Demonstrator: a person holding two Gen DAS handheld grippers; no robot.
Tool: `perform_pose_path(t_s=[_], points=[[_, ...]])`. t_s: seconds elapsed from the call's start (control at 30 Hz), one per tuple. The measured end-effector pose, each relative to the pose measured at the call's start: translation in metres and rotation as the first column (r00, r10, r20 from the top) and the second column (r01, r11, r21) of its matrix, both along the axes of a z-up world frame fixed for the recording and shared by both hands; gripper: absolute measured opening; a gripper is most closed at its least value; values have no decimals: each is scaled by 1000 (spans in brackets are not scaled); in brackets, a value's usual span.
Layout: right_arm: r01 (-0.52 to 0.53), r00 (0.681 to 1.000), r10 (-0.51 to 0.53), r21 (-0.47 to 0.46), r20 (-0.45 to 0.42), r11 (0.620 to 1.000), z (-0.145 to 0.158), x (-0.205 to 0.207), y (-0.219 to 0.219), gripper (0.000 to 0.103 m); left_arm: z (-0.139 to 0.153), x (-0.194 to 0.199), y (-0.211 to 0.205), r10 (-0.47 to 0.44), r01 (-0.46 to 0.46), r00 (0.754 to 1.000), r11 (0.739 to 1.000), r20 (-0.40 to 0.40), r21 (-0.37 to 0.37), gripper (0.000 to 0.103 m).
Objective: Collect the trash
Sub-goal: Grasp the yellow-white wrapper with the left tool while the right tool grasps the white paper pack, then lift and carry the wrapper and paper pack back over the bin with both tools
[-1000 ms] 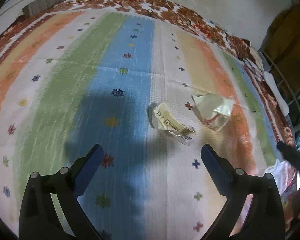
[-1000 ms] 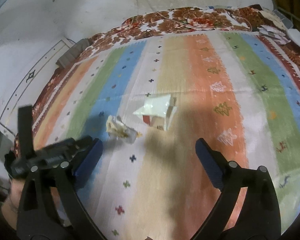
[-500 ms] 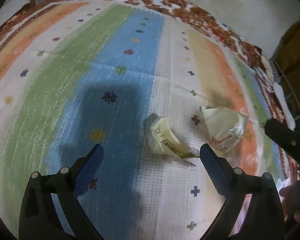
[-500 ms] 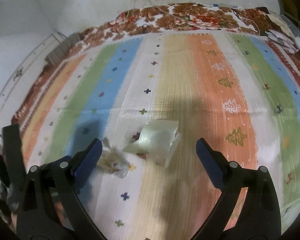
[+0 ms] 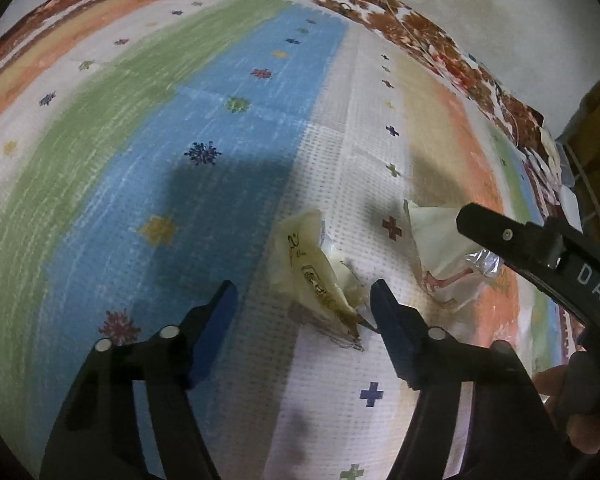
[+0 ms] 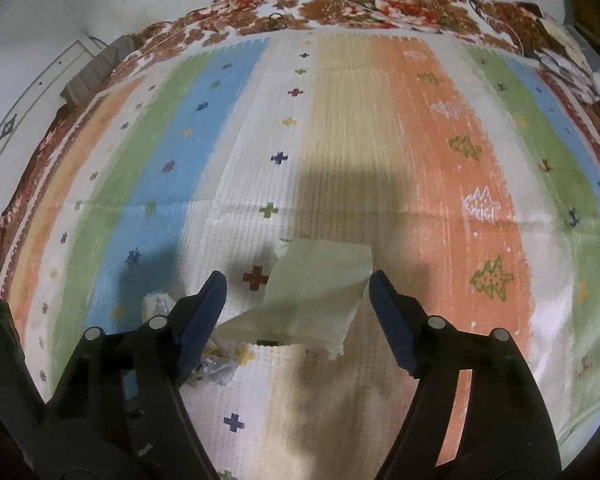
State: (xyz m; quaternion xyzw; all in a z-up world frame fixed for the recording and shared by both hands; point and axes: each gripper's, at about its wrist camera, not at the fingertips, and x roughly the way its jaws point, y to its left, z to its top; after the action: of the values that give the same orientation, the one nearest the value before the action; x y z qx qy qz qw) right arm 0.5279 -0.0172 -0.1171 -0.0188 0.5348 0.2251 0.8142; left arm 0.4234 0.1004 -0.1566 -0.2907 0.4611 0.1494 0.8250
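Item, step in hand: I am closing on two scraps at once.

Left gripper (image 5: 300,304): jaws just been narrowing, not yet pinching; crumpled yellowish wrapper (image 5: 314,270) between them, touching the right pad.

Right gripper (image 6: 296,298): likewise narrowing, unclamped; pale, stiff, creased carton piece (image 6: 312,288) between the pads.

Surface: striped woven mat (image 6: 420,128).

Next: finish both squeezes, then lift.

A crumpled yellowish wrapper (image 5: 320,272) (dark print on it) lies on the striped mat (image 5: 204,208), near a pale crumpled packet (image 6: 312,292) beside it.
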Motion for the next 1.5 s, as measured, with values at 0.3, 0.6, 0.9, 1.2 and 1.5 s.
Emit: perform_pose_path(t_s=[0.3,0.6,0.9,1.2,1.5], points=[[-13,1000,12,-11,-18,1000,-3,-8,1,40,-3,-8,8,-13,11,999,999,41,32,18],[-31,999,30,-26,-22,999,-6,-18,-2,29,2,-7,20,-102,102,993,995,66,4,11],[-24,999,25,32,-32,999,5,-33,-21,26,30,-12,28,-190,198,975,978,118,-58,9],[-48,999,49,55,-24,997,19,-60,-27,26,56,-23,20,-242,243,966,970,88,-7,8],[-102,995,101,9,22,995,47,-95,-22,26,81,-48,28,-261,258,965,964,37,67,8]])
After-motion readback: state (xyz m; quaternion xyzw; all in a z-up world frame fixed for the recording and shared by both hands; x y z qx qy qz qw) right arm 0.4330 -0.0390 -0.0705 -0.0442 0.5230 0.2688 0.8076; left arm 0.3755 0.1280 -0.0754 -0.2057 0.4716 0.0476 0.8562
